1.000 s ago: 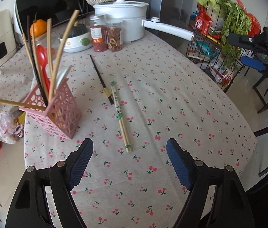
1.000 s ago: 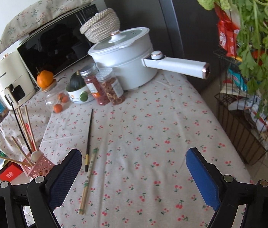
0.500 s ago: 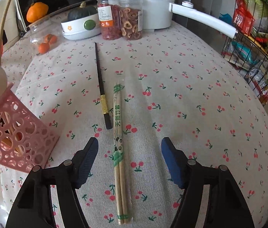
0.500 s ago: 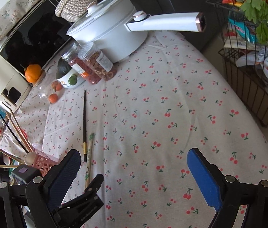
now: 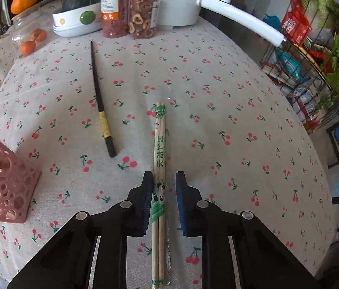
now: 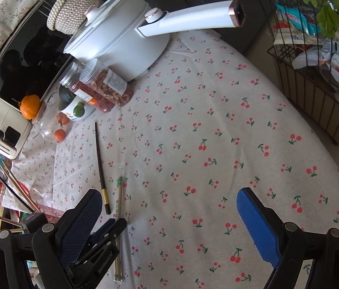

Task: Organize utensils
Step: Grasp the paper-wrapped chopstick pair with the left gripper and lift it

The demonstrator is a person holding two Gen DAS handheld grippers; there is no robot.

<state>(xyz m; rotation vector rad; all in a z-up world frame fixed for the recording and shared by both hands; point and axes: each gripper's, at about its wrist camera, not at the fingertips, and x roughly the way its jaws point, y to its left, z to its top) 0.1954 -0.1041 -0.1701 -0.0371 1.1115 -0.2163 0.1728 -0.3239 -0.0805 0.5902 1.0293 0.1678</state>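
The left gripper (image 5: pixel 162 187) sits low over the cherry-print tablecloth (image 5: pixel 217 120) with its jaws narrowed around the wrapped bamboo chopsticks (image 5: pixel 159 149): the left pad looks to touch the wrapper while a slim gap shows at the right pad, so it is not clamped. The right gripper (image 6: pixel 169 219) hangs spread wide and holds nothing. Just left of the pair lies a dark chopstick (image 5: pixel 101 106), with the pink utensil holder (image 5: pixel 3 187) further left; beyond stand two jars (image 5: pixel 128 14) and a white pot (image 6: pixel 121 45).
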